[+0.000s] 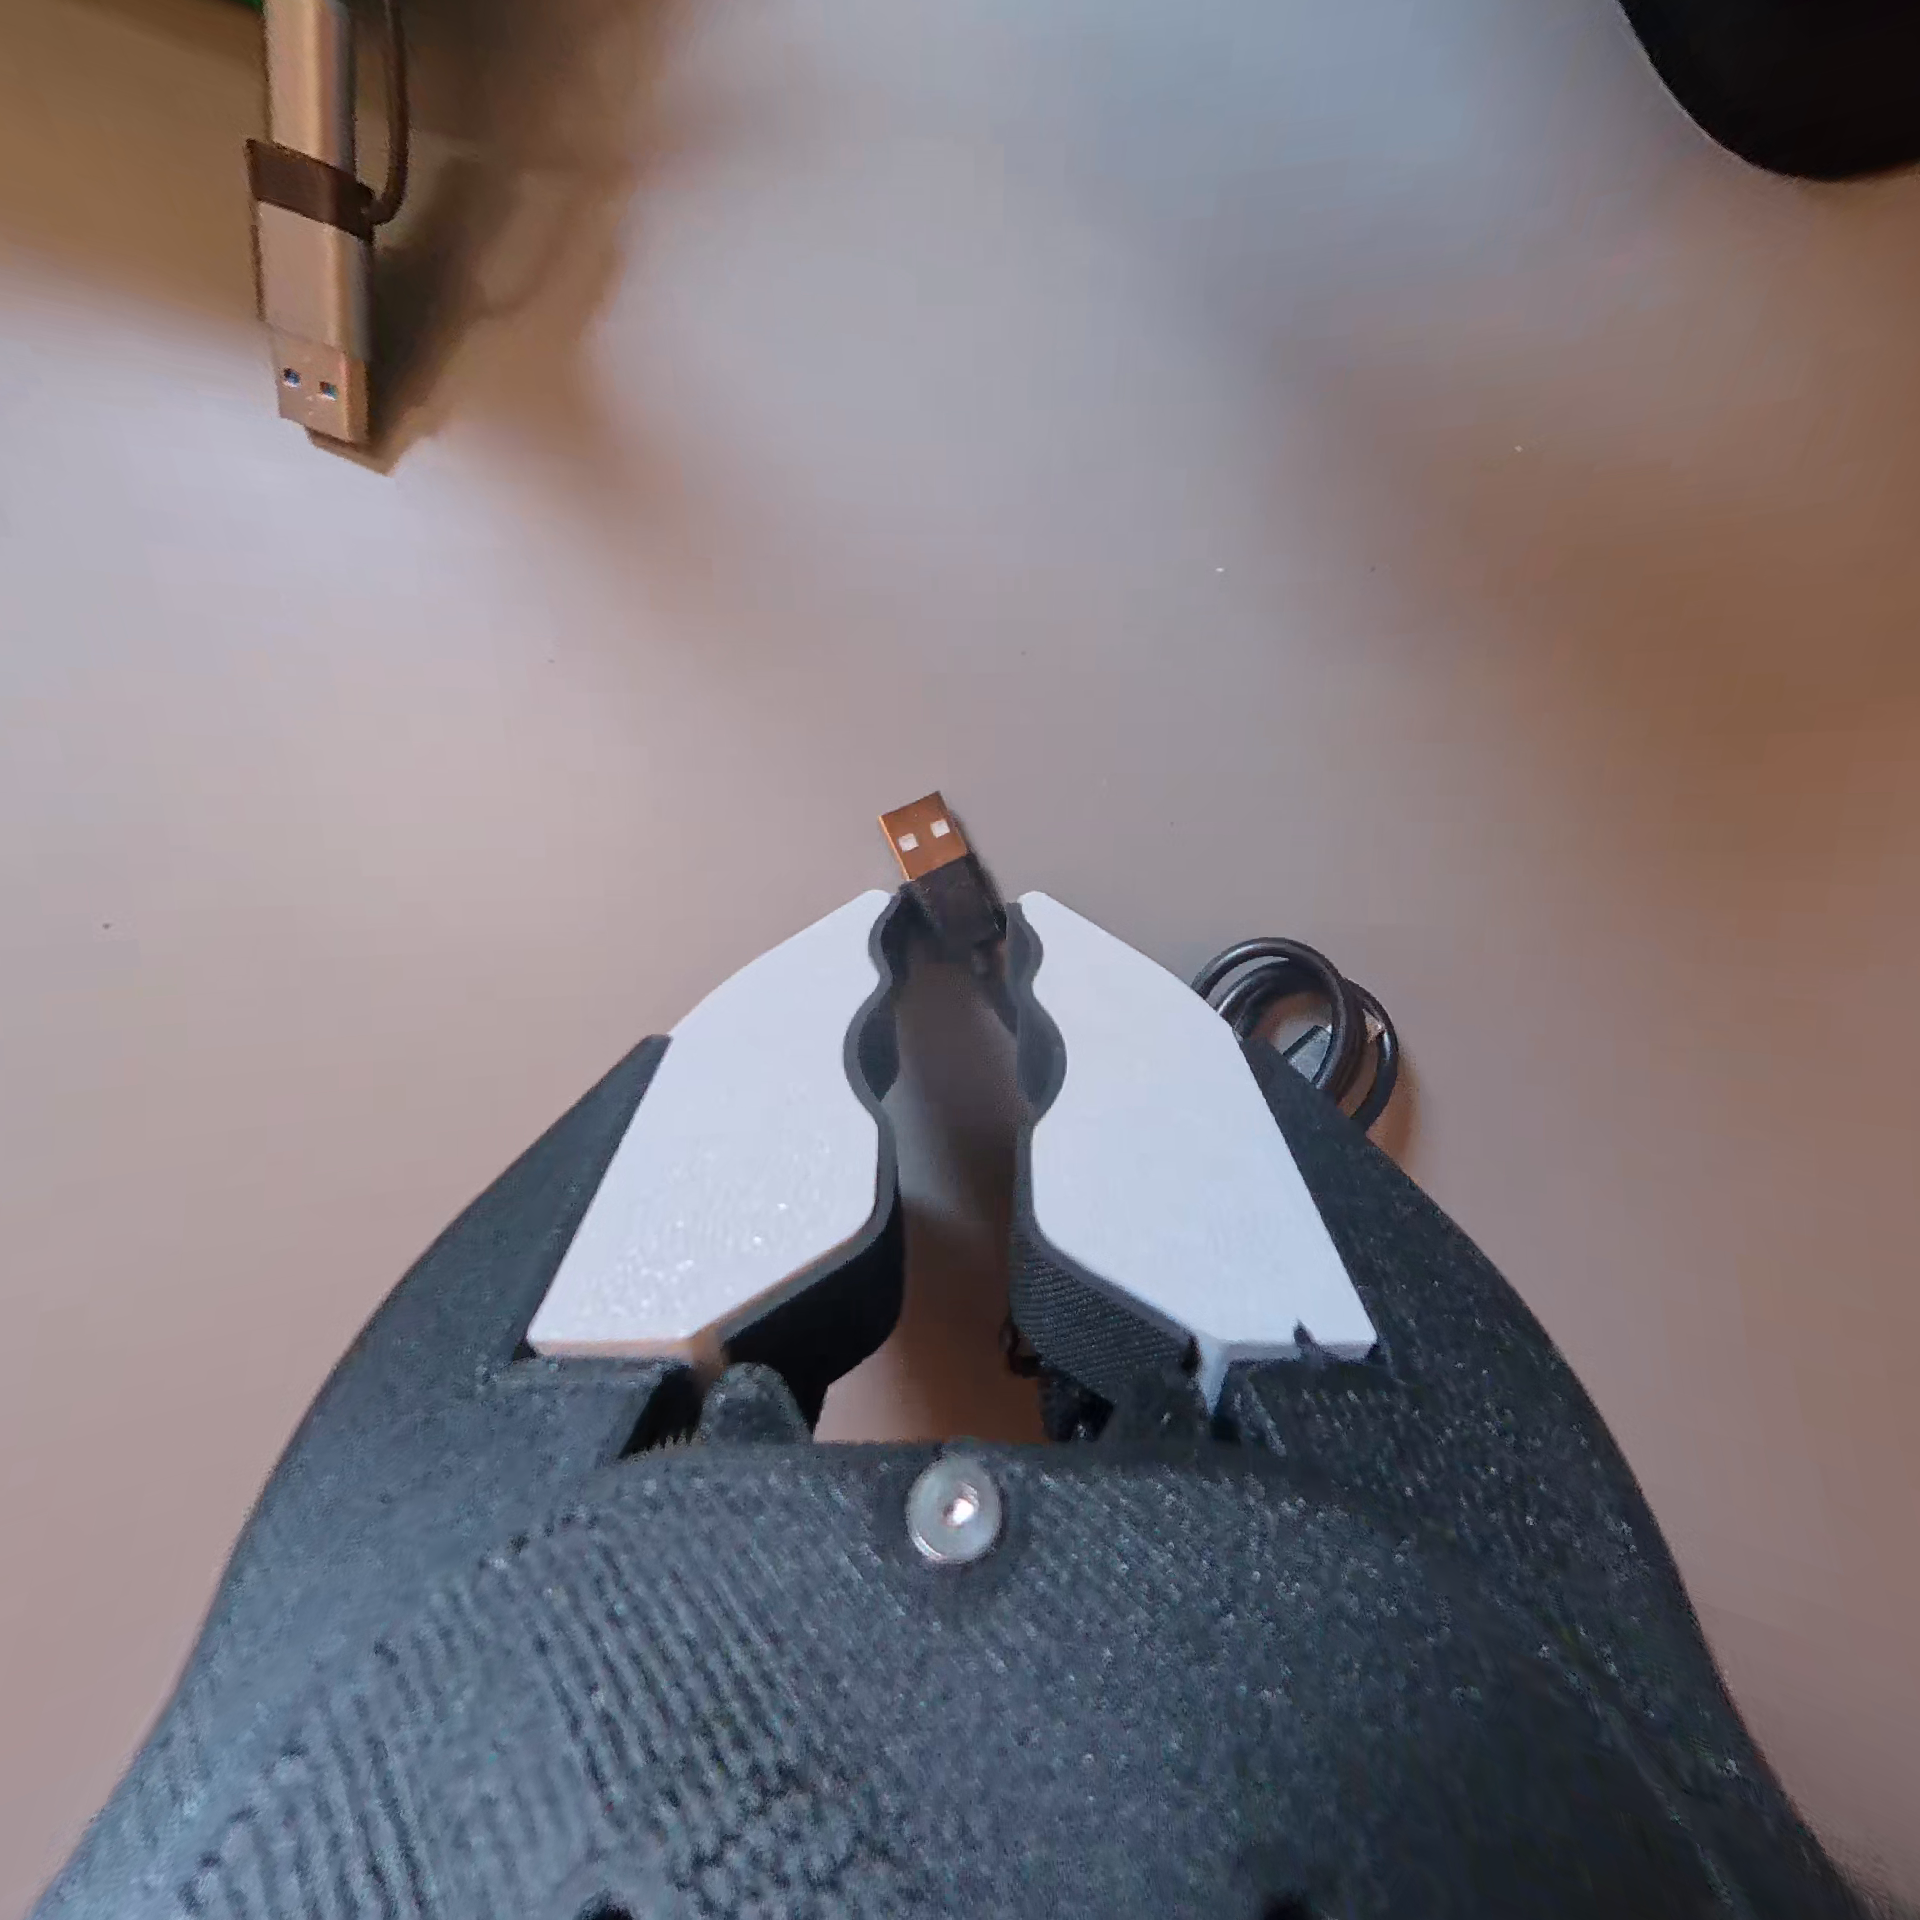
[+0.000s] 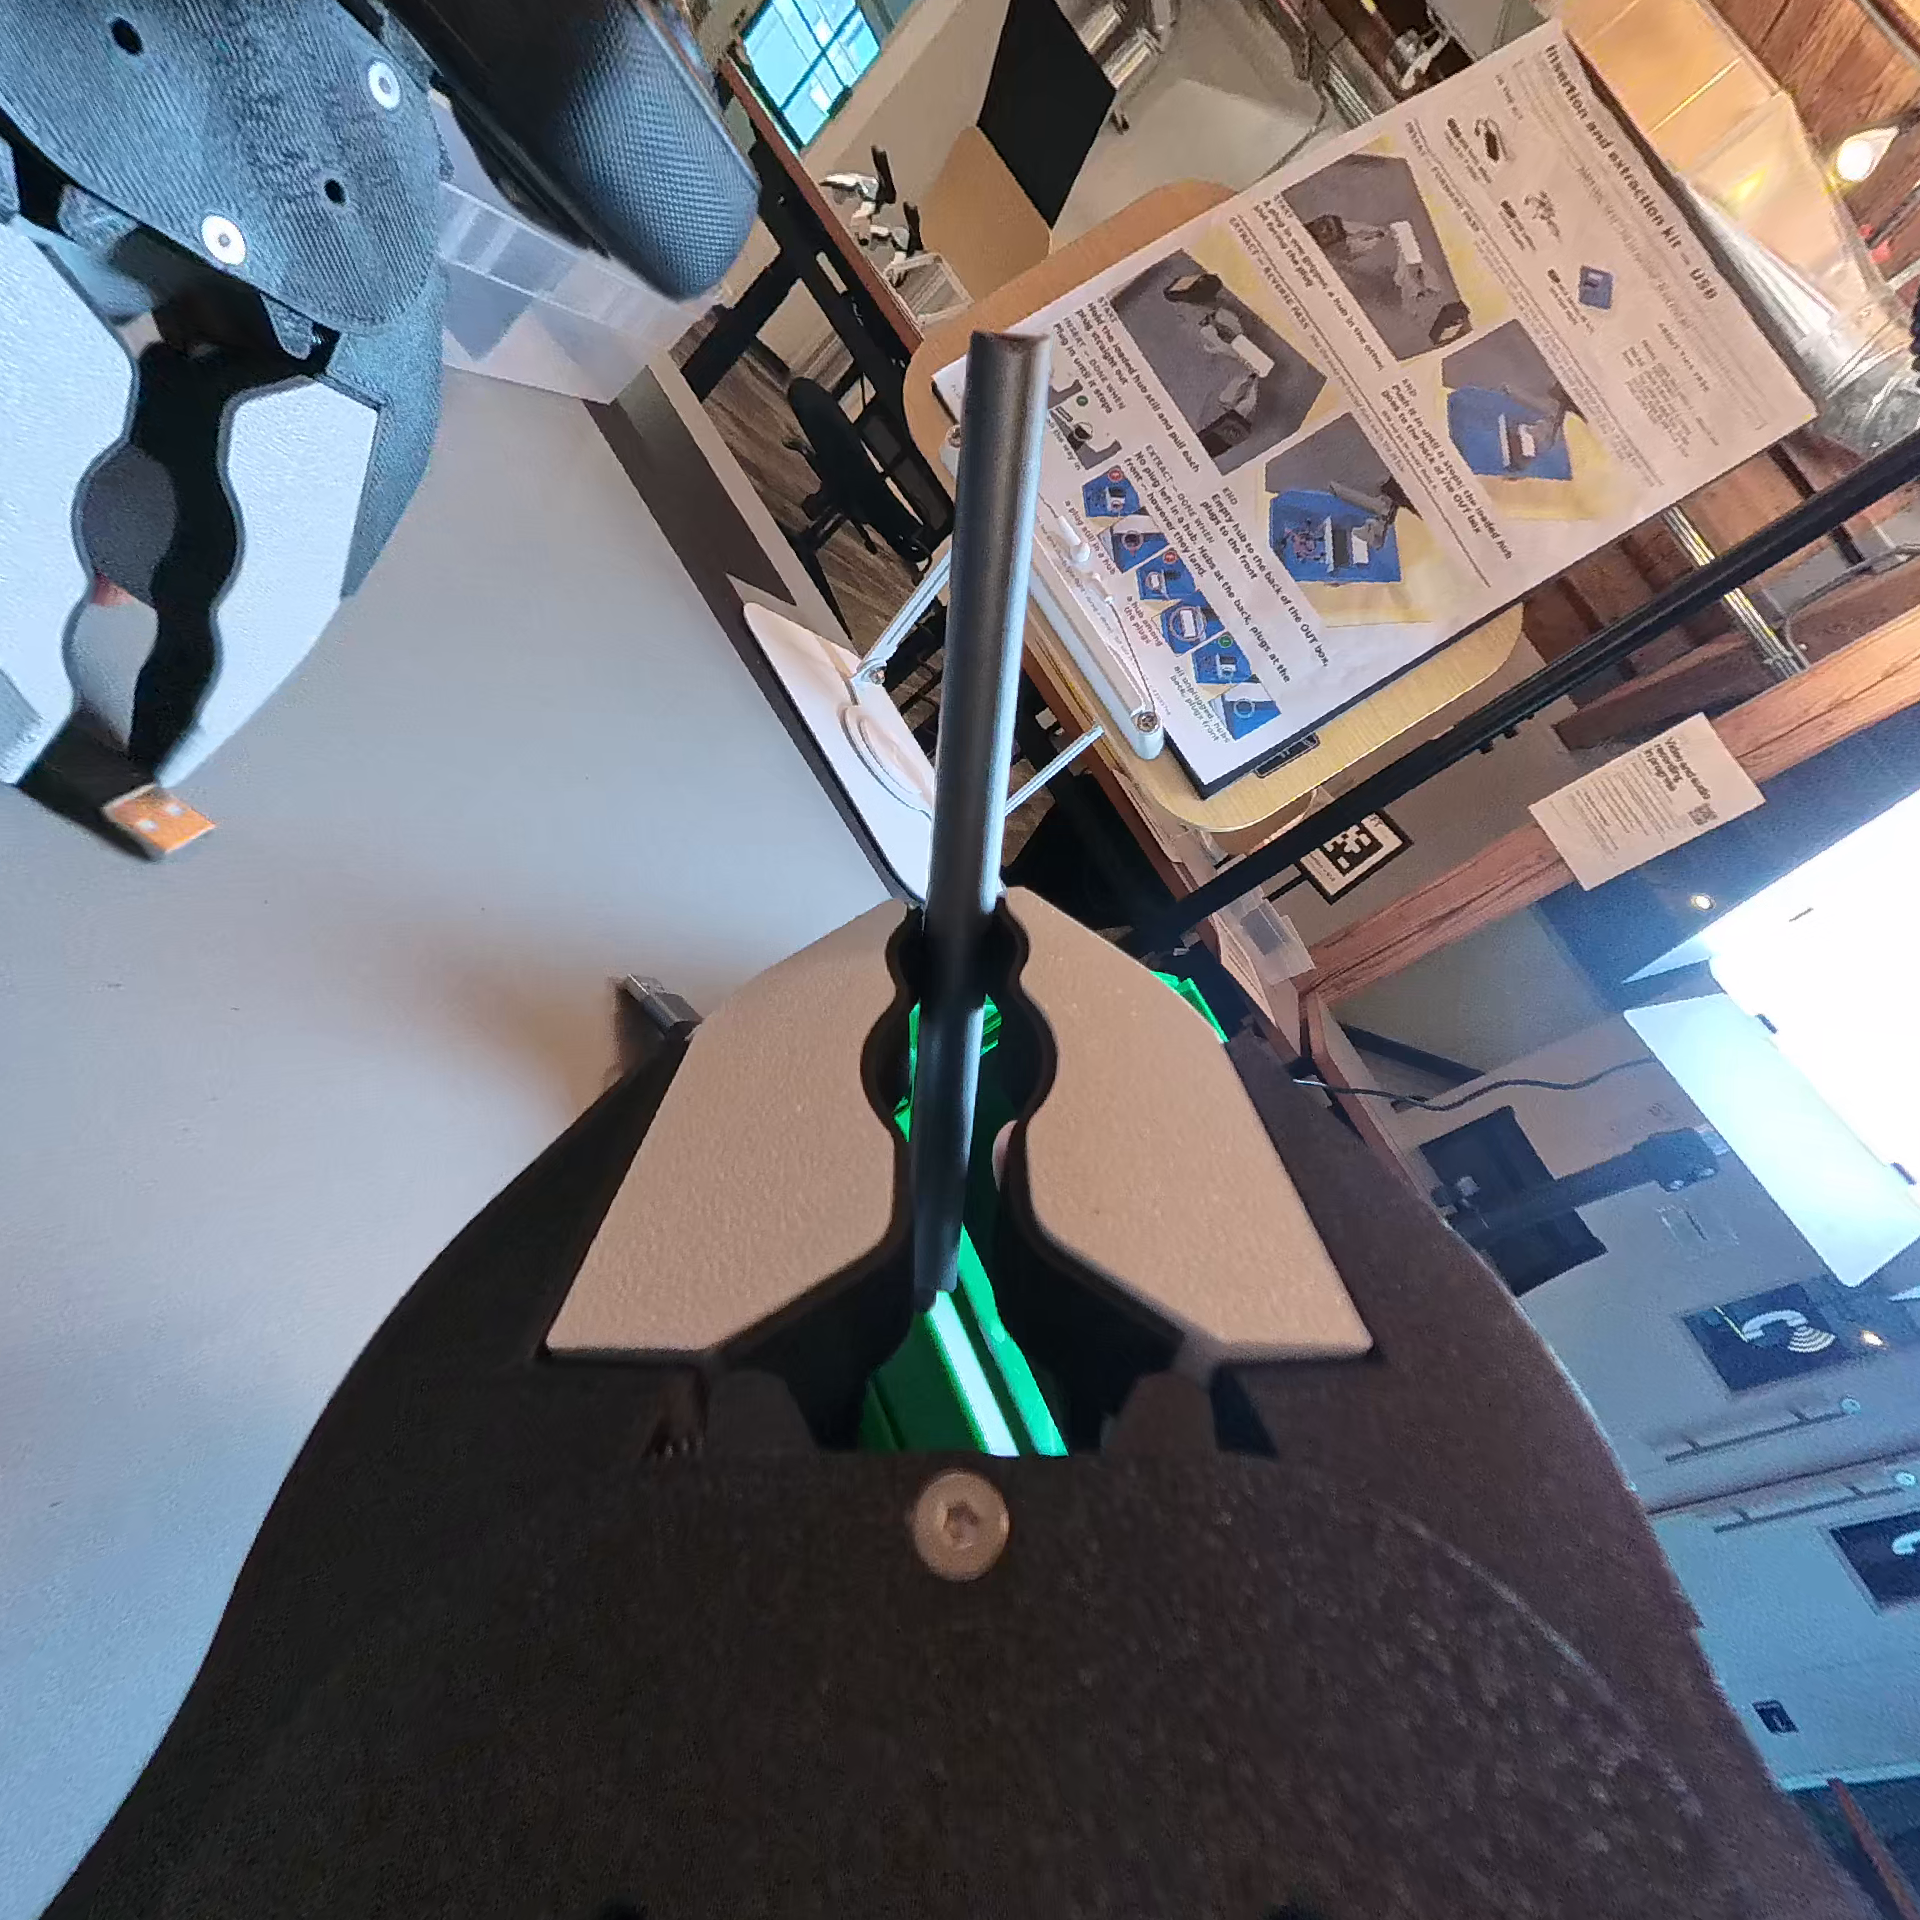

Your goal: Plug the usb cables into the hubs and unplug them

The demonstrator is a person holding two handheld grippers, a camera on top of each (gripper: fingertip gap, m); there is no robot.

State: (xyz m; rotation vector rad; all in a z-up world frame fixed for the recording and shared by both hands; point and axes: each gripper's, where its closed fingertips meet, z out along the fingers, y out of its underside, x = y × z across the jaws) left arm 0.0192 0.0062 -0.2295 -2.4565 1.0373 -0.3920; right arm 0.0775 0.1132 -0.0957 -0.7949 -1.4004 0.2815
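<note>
Left tongs pinch plug crooked, above table; right tongs clamp hub edge-on. Your risks: skewed plug jams at port; trailing cable snags; shallow grip slips.

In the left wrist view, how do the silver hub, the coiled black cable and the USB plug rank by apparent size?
1. Silver hub, cut off by the top edge.
2. Coiled black cable, partly hidden behind the left gripper.
3. USB plug.
Apparent size only.
</note>
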